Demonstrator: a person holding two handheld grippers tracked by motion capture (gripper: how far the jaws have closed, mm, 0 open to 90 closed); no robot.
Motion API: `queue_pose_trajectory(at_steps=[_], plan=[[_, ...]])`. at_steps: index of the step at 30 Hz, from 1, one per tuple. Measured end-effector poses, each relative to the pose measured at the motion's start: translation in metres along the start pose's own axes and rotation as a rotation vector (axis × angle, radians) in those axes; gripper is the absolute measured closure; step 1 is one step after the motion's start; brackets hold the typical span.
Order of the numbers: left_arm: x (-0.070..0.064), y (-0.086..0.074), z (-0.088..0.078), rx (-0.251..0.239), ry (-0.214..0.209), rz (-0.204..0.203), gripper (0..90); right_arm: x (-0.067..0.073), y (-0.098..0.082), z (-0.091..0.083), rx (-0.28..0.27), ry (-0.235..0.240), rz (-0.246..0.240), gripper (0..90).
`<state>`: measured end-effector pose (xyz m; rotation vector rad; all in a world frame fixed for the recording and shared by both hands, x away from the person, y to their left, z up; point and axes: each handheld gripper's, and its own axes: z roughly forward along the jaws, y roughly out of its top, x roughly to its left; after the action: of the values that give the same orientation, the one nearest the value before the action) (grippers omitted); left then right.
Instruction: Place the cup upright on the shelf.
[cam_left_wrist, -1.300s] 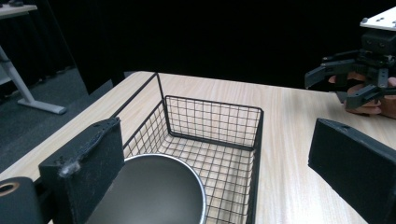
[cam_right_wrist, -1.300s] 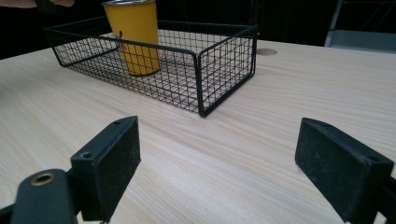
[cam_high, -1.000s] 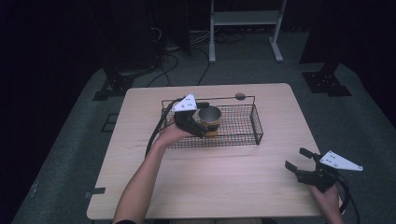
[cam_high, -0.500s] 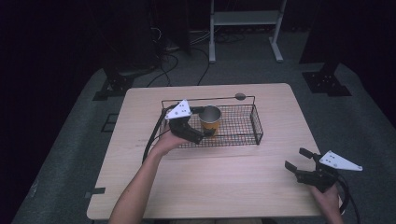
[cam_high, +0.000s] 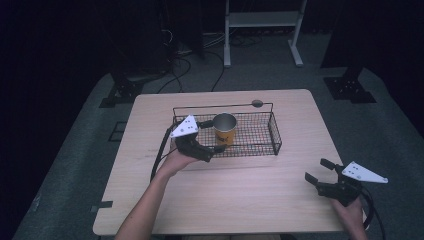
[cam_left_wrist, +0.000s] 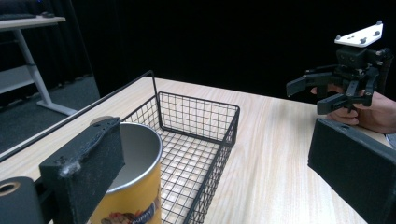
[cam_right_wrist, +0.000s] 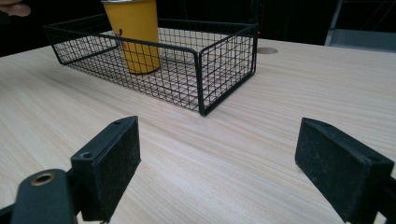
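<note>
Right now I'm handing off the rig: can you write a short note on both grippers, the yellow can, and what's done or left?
Left gripper: open, jaws wide apart at the left end of the black wire basket, one jaw beside the can's rim, not clamping it.
Right gripper: open, holding nothing, over bare table near the front right corner of the light wooden table.
Yellow cylindrical can with open silver top: upright inside the basket, at its left end.
Done: can is in the basket and released.
Left: probably just draw the left gripper clear without knocking the can.
</note>
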<state>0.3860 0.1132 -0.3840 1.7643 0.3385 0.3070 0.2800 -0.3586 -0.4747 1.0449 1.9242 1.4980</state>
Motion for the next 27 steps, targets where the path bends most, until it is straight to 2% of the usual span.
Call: queue_pose_trajectory(at_steps=[5, 23, 27], plan=[[-0.008, -0.005, -0.007, 0.002, 0.015, -0.002, 2.9, 0.0, 0.0, 0.0, 0.0, -0.001, 0.001, 13.1], [-0.019, -0.024, -0.024, 0.008, 0.079, -0.042, 2.8, 0.0, 0.0, 0.0, 0.002, -0.002, -0.001, 13.1], [-0.022, -0.028, -0.028, 0.007, 0.08, -0.053, 2.7, 0.0, 0.0, 0.0, 0.003, -0.003, -0.001, 13.1]])
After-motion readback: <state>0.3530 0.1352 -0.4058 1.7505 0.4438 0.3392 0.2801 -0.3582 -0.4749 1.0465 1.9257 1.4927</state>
